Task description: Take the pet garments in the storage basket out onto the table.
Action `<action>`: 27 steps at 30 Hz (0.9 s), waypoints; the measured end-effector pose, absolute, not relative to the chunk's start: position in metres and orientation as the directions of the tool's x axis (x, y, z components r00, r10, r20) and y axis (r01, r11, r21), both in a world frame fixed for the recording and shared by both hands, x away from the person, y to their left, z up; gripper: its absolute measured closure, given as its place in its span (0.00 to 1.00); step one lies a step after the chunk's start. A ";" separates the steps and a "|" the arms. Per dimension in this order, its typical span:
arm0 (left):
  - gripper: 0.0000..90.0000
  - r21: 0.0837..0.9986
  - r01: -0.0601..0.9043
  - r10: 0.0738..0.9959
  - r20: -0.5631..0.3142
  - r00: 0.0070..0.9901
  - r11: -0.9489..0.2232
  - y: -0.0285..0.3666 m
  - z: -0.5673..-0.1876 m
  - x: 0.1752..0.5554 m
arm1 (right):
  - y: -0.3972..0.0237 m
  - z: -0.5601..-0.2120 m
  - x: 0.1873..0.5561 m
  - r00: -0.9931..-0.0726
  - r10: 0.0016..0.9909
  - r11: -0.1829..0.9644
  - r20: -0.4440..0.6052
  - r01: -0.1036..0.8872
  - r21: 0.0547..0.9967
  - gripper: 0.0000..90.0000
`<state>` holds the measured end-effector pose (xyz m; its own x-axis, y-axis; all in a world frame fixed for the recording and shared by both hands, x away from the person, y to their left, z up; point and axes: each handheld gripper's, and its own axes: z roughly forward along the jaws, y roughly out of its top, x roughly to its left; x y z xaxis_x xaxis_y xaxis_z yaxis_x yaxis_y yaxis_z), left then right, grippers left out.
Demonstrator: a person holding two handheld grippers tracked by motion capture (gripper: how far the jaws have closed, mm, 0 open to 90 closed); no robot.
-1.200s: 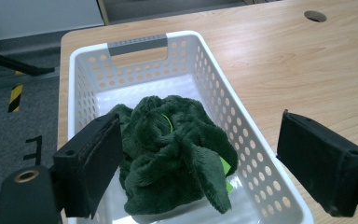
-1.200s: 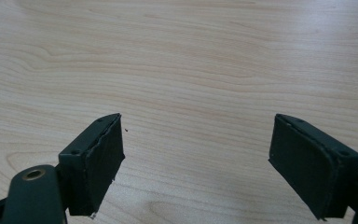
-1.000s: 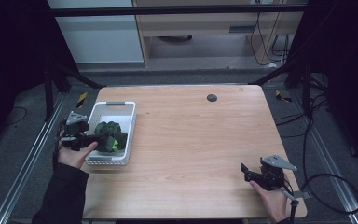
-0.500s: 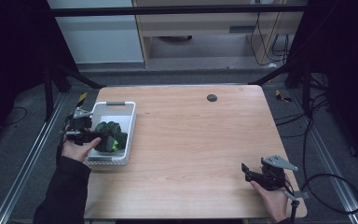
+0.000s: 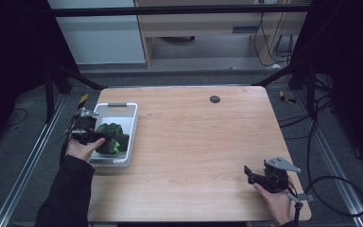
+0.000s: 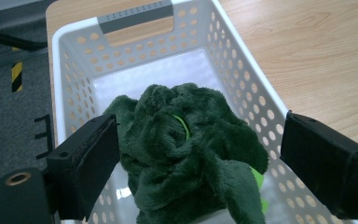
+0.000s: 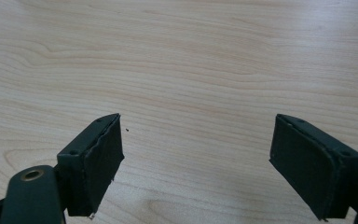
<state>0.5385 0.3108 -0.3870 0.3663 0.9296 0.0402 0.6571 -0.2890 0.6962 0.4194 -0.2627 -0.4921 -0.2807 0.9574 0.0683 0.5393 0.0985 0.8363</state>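
Note:
A dark green plush toy (image 6: 186, 149) with a bright green loop lies in a white perforated basket (image 6: 242, 70) at the table's left edge; the toy (image 5: 112, 137) fills the basket's (image 5: 131, 124) near half in the high view. My left gripper (image 5: 94, 135) hovers over the basket's left rim, open, its jaws standing wide on either side of the plush (image 6: 200, 163) without touching it. My right gripper (image 5: 250, 176) rests low near the table's front right corner, open over bare wood (image 7: 196, 154), nothing between its jaws.
A small dark round disc (image 5: 214, 99) lies near the table's far edge. The wooden tabletop (image 5: 203, 142) stretches bare between basket and right gripper. A metal rail (image 5: 33, 156) runs along the floor left of the table; cables (image 5: 331, 184) trail at the right.
My left gripper has shifted slightly back and forth at the basket's left rim, ending over the plush toy. The right gripper has stayed in place.

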 end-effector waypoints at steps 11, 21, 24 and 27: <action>0.09 0.645 0.701 0.933 0.053 0.357 -0.305 0.311 -0.394 0.551 | -0.259 -0.494 0.422 -0.293 0.954 0.116 0.059 0.546 0.829 0.18; 0.07 0.612 0.724 0.930 0.053 0.363 -0.317 0.308 -0.398 0.558 | -0.259 -0.494 0.422 -0.294 0.954 0.117 0.063 0.555 0.824 0.18; 0.06 0.601 0.732 0.930 0.054 0.364 -0.321 0.308 -0.400 0.560 | -0.259 -0.495 0.422 -0.294 0.954 0.116 0.065 0.558 0.822 0.18; 0.05 0.592 0.737 0.929 0.056 0.365 -0.325 0.306 -0.400 0.561 | -0.259 -0.495 0.423 -0.295 0.953 0.118 0.063 0.559 0.821 0.18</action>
<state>0.5615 0.3060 -0.4005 0.3646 0.9295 0.0561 0.7372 -0.3249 0.5924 0.4228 -0.2589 -0.4949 -0.2952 0.9533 0.0635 0.5588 0.1184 0.8208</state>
